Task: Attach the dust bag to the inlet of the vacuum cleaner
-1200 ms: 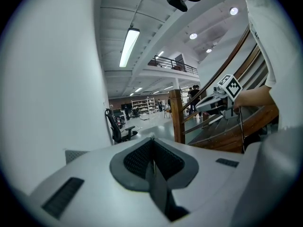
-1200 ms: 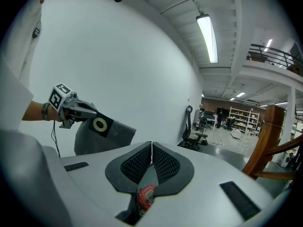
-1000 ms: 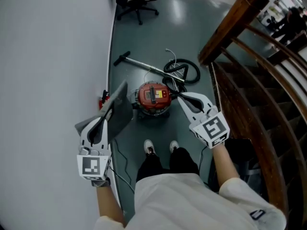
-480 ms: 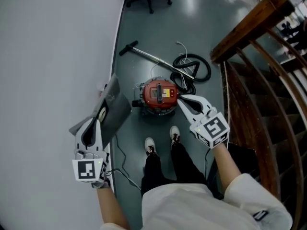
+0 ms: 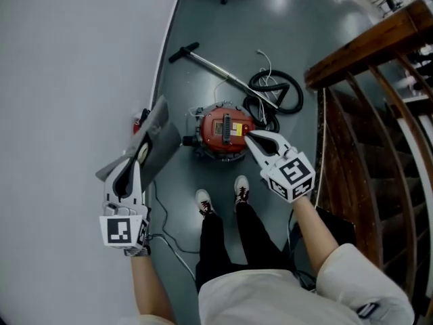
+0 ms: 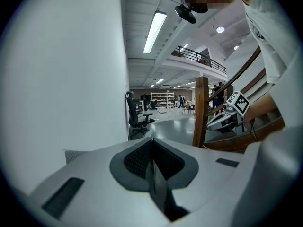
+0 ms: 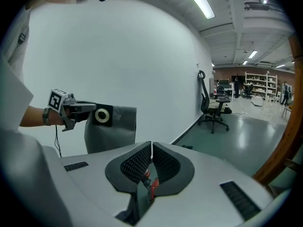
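Note:
A red canister vacuum cleaner (image 5: 223, 130) stands on the grey floor ahead of the person's feet. My left gripper (image 5: 134, 164) is shut on the collar end of a flat grey dust bag (image 5: 156, 139), which it holds up left of the vacuum. The right gripper view shows the bag (image 7: 112, 130) hanging from the left gripper (image 7: 79, 109), with a pale ring (image 7: 101, 116) on its dark collar. My right gripper (image 5: 248, 136) is shut and holds nothing, its tips over the vacuum's right edge. The bag's edge barely shows between the left gripper's (image 6: 152, 142) pads.
A metal wand (image 5: 215, 70) and a coiled black hose (image 5: 276, 92) lie behind the vacuum. A wooden stair railing (image 5: 369, 45) rises at the right, a white wall (image 5: 67, 80) at the left. A thin cable (image 5: 169, 241) runs along the floor by the shoes (image 5: 203, 200).
Both grippers have come lower and nearer the vacuum. The bag has stayed in the left gripper. The right gripper's tips now overlap the vacuum's right edge.

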The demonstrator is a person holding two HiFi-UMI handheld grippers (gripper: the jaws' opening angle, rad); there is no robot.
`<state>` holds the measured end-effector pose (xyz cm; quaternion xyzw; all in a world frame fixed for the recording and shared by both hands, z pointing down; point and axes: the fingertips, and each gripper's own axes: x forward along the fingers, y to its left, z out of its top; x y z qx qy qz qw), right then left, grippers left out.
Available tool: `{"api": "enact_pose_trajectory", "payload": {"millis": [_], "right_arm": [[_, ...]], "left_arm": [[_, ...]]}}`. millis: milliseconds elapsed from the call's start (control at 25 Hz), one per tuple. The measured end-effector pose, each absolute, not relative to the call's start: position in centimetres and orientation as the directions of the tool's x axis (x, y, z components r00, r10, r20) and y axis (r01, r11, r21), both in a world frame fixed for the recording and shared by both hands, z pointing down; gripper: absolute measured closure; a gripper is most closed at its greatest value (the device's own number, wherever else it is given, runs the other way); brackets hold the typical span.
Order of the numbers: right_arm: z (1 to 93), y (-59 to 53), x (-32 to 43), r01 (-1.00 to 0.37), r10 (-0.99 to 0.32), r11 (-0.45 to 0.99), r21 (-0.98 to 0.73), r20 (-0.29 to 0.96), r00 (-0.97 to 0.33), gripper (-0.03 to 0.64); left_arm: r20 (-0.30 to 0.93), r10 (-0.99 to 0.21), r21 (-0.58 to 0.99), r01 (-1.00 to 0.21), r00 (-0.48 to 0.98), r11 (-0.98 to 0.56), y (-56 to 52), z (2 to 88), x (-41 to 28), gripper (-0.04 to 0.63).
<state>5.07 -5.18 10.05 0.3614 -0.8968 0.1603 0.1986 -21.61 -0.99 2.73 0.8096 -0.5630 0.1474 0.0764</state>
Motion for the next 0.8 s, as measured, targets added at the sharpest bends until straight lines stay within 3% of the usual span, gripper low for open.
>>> {"api": "enact_pose_trajectory", "payload": {"millis": [800], "right_arm": [[27.5, -7.6, 5.8, -0.723, -0.516, 0.645, -0.246, 0.557, -0.65, 0.586]], "left_arm": [[0.327, -0.919, 0.069, -0.976, 0.218, -0.207, -4.5, 17.5, -23.9, 0.578]]}}
